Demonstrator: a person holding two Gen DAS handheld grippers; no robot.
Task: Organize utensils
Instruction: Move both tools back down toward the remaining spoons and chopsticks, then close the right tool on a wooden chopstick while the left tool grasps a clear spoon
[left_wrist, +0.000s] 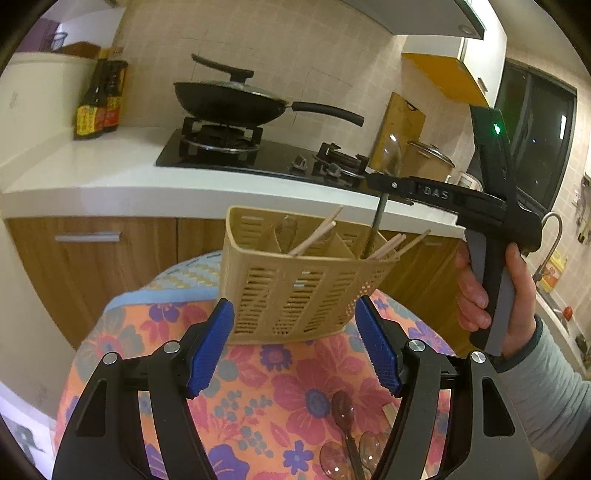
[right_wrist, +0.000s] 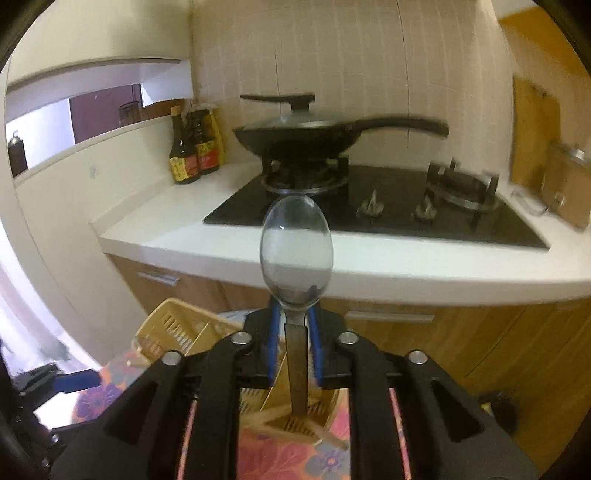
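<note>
A beige slotted utensil basket (left_wrist: 295, 280) stands on a floral-cloth stool (left_wrist: 266, 387) and holds several chopsticks (left_wrist: 317, 232). My left gripper (left_wrist: 295, 343) is open, its blue pads on either side of the basket's near wall, not touching. My right gripper (left_wrist: 384, 184) is shut on a clear spoon (left_wrist: 389, 155), bowl up, handle pointing down into the basket's right compartment. In the right wrist view the right gripper (right_wrist: 295, 317) clamps the clear spoon (right_wrist: 295, 251) above the basket (right_wrist: 177, 328). Three more clear spoons (left_wrist: 347, 435) lie on the cloth near me.
Behind the stool runs a white counter (left_wrist: 110, 177) with wooden cabinets below. On it are a black hob (left_wrist: 258, 155) with a lidded wok (left_wrist: 236, 99), sauce bottles (left_wrist: 98, 103), a cutting board (left_wrist: 399, 125) and a pot (left_wrist: 430, 155). A sink tap (left_wrist: 554, 236) is at right.
</note>
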